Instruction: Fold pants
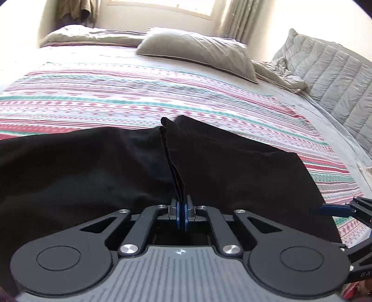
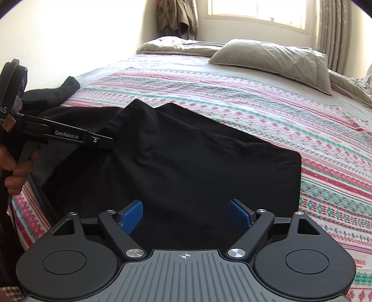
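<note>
Black pants (image 1: pixel 232 167) lie folded on the striped bedspread (image 1: pixel 139 93) near the bed's front edge. My left gripper (image 1: pixel 183 209) is shut on a raised fold of the pants, pinched between its blue pads. In the right wrist view the left gripper (image 2: pixel 109 139) holds the pants (image 2: pixel 197 158) at their left edge. My right gripper (image 2: pixel 186 216) is open, its blue pads (image 2: pixel 131 215) spread wide just above the near edge of the pants, holding nothing. It also shows at the right edge of the left wrist view (image 1: pixel 334 209).
A grey pillow (image 1: pixel 200 51) and a rumpled blanket (image 1: pixel 279 74) lie at the head of the bed. A quilted grey cover (image 1: pixel 330 72) stands along the right side. Another dark garment (image 2: pixel 67 90) lies at the bed's left edge. A window (image 2: pixel 258 11) is behind.
</note>
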Motion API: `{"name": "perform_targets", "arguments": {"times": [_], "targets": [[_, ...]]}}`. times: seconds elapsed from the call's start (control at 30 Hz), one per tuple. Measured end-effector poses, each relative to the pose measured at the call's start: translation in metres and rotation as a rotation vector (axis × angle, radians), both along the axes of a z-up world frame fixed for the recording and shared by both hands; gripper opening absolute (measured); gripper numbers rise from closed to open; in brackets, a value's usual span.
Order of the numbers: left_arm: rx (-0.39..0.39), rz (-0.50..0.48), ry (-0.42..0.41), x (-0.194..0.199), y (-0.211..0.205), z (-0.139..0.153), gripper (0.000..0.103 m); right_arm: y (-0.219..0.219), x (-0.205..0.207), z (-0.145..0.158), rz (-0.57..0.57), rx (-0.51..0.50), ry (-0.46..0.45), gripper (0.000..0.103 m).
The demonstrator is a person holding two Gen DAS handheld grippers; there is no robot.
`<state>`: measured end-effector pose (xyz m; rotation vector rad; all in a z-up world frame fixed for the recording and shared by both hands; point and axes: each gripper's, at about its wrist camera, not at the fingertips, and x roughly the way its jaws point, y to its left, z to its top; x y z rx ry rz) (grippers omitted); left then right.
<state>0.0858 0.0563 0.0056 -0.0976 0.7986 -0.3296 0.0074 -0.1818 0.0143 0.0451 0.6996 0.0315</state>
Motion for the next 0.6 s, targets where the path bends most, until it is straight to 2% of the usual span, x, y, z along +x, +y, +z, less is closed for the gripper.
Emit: {"name": "perform_targets", "arguments": {"times": [0.33, 0.6], "targets": [[0.070, 0.082, -0.041, -0.010, 0.050, 0.007, 0.014, 0.036, 0.021, 0.005, 0.108, -0.018, -0.011, 0.087], [0.087, 0.170, -0.034, -0.013, 0.088, 0.006, 0.014, 0.071, 0.036, 0.006, 0.274, -0.040, -0.026, 0.088]]}}
